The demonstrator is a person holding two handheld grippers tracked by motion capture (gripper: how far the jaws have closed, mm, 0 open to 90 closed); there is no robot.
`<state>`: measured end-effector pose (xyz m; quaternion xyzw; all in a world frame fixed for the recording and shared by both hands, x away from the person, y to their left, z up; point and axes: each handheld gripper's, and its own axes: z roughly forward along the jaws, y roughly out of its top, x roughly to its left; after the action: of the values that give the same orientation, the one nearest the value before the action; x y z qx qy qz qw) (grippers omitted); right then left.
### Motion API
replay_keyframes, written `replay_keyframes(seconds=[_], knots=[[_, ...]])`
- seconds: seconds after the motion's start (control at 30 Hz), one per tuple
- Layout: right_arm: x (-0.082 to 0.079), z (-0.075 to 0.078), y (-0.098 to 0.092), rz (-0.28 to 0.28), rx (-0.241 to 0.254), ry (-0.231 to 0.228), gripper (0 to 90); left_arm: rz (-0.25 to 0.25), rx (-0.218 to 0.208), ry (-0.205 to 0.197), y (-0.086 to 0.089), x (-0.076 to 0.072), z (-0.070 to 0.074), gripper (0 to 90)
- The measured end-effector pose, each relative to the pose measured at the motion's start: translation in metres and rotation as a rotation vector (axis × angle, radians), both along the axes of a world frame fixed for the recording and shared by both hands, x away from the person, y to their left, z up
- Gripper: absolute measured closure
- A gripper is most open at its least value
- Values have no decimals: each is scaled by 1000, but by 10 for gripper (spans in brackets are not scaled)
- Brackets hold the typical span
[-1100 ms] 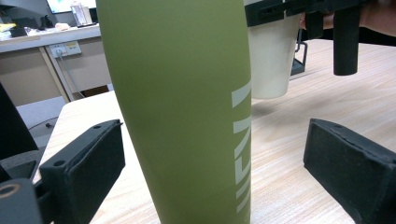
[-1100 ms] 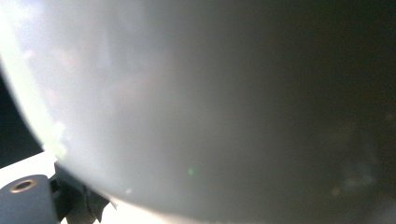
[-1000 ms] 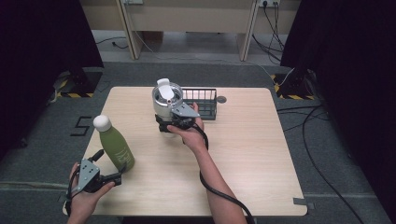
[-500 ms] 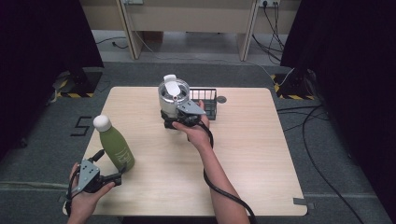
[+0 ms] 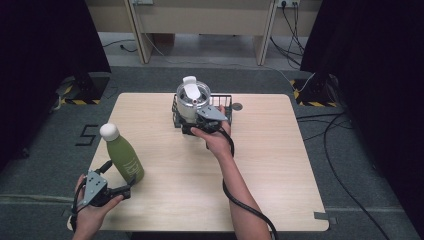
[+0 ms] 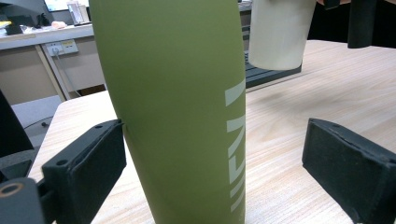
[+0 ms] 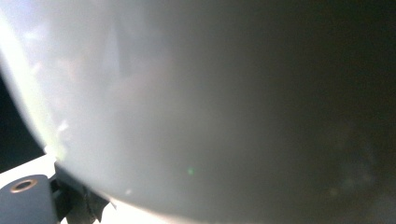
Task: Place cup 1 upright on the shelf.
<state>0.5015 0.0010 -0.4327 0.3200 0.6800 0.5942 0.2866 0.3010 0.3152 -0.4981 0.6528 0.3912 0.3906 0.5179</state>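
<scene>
A green bottle with a white cap stands at the table's near left. My left gripper is open around its lower body. In the left gripper view one pad lies against the bottle and the other pad stands well apart from it. My right gripper is shut on a white lidded cup and holds it off the table at the near left corner of a black wire basket. Seen up close in the right gripper view, the cup hides the jaws.
The wooden table has free room across its right half and front middle. A small dark disc lies just right of the basket. The right gripper's cable runs back along the forearm to the near edge. Dark curtains flank the table.
My right hand has carried the cup away from me and a little to the right and up, from beside the basket to over its near left corner. The left gripper and bottle have stayed put.
</scene>
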Motion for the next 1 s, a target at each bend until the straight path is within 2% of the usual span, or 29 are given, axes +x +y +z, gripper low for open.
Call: replay_keyframes(seconds=[1.0], knots=[[5,12,-32,-67,18,0,96,0,0,-3,-2,-2,0,56]])
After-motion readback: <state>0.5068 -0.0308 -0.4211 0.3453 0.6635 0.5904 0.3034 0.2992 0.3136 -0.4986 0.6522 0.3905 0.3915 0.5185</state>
